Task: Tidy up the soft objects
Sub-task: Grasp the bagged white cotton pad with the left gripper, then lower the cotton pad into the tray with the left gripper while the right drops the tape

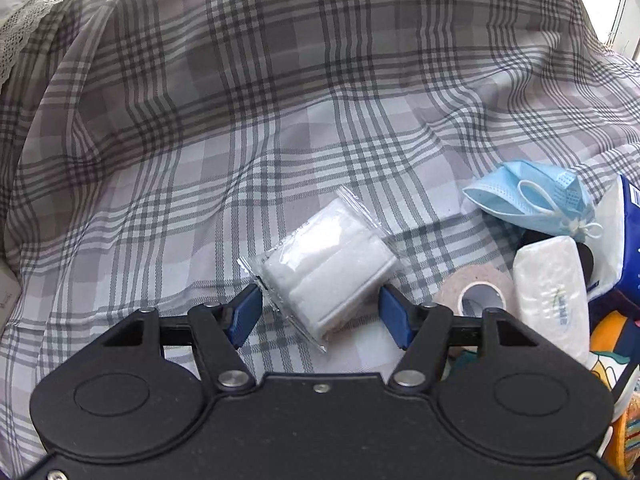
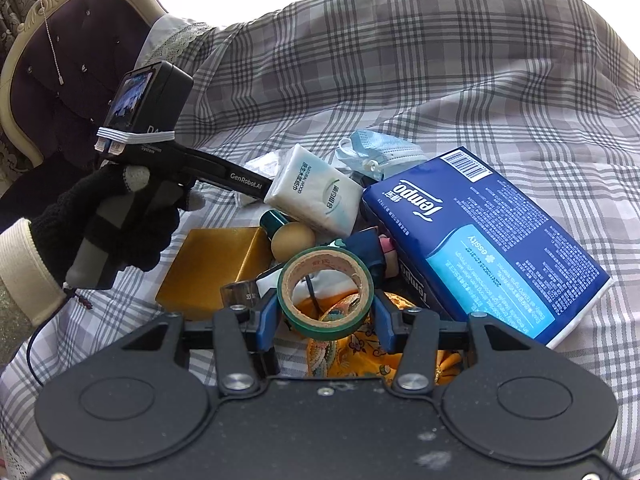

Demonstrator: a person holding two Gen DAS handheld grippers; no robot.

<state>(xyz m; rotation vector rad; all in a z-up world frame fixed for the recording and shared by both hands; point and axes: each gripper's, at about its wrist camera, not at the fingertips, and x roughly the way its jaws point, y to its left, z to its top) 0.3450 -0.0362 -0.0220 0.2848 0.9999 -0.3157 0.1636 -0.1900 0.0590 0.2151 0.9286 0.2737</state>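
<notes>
A white folded mask in a clear wrapper (image 1: 326,274) lies on the plaid sheet (image 1: 280,100). My left gripper (image 1: 320,314) is open, its blue fingers on either side of the wrapper's near end. A blue face mask (image 1: 532,196) and a white tissue pack (image 1: 554,296) lie to the right. In the right wrist view my right gripper (image 2: 326,318) is shut on a green tape roll (image 2: 326,292), held above the pile. The white tissue pack (image 2: 316,196), the blue face mask (image 2: 380,150) and a blue Tempo tissue pack (image 2: 488,248) lie behind it.
A gold box (image 2: 212,268), a wooden egg (image 2: 292,240), yellow patterned cloth (image 2: 360,352) and a beige tape roll (image 1: 476,292) sit in the pile. The gloved hand (image 2: 116,224) holds the left gripper's handle. A padded headboard (image 2: 72,40) stands at far left.
</notes>
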